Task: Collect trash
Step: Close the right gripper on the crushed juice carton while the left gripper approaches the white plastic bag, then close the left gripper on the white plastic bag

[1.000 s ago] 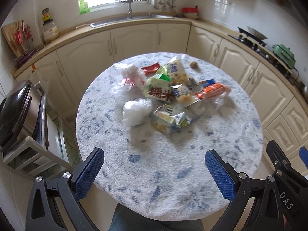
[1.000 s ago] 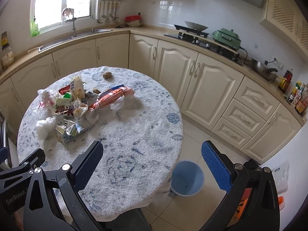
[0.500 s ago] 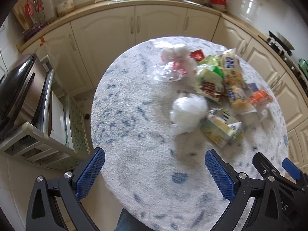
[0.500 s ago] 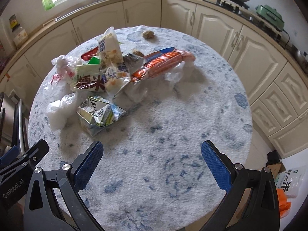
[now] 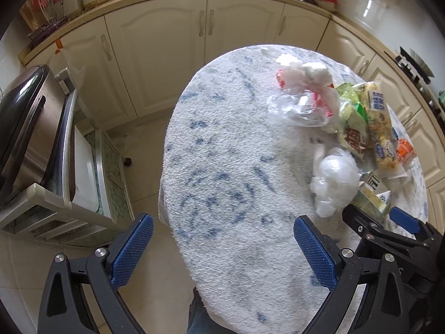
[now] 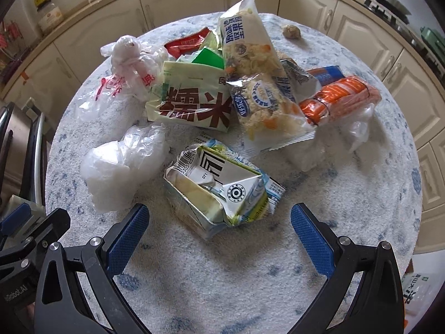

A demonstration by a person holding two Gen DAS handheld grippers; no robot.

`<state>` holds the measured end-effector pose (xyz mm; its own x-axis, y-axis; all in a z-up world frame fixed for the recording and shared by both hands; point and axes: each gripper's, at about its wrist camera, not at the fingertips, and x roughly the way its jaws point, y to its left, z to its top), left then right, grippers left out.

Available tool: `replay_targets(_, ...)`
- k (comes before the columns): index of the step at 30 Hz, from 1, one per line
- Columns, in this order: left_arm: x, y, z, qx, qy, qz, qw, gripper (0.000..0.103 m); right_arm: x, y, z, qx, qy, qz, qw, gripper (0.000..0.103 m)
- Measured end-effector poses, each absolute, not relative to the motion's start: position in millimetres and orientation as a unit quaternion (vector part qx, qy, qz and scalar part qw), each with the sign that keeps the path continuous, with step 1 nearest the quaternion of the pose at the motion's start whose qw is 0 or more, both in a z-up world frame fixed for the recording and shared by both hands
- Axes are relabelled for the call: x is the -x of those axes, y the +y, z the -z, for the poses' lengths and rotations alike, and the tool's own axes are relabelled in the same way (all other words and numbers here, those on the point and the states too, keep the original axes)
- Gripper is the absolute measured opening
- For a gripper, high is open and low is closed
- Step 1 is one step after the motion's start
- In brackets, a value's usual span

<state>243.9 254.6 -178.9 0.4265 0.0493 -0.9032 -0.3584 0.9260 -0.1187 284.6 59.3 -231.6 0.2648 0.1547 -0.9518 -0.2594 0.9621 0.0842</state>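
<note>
Right tool spread wide above crushed carton; left tool spread over bare table edge.

The left gripper is held with its jaws spread wide, and nothing is gripped between them. Its blue fingertips are pointed forward and down, and the black arms behind them are seen at the bottom of the left wrist view. The right gripper is likewise held wide open and empty, its blue pads tilted downward. The two grippers are kept side by side: the right gripper is seen at the lower right edge of the left wrist view, and the left gripper at the lower left edge of the right wrist view.
</note>
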Motion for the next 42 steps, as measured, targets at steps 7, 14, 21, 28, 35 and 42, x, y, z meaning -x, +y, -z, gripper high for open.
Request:
replay_targets(7,-244,260,186,0.164,0.53,-0.106,0.825,0.098,-280,59,230,0.045,0.569,-0.123,0.811,0.075)
replay_targets(14,-230,242,174,0.157,0.522,-0.072,0.835,0.098,-249,19,218,-0.005,0.588,-0.102,0.802,0.015)
replay_targets(21,-212,223,162,0.148,0.518,-0.049,0.841,0.099,-236,-6,206,-0.068,0.543,-0.089,0.832,0.101)
replay_targets(28,-211,229,152,0.147,0.515,-0.061,0.842,0.099,-268,21,210,-0.034,0.532,-0.058,0.844,0.101)
replay_targets(35,-227,238,153,0.14,0.521,-0.064,0.839,0.099,-295,46,237,-0.048,0.545,-0.018,0.837,0.099)
replay_targets(42,-245,238,155,0.133,0.522,-0.049,0.841,0.098,-285,42,231,-0.029,0.522,-0.018,0.853,0.079)
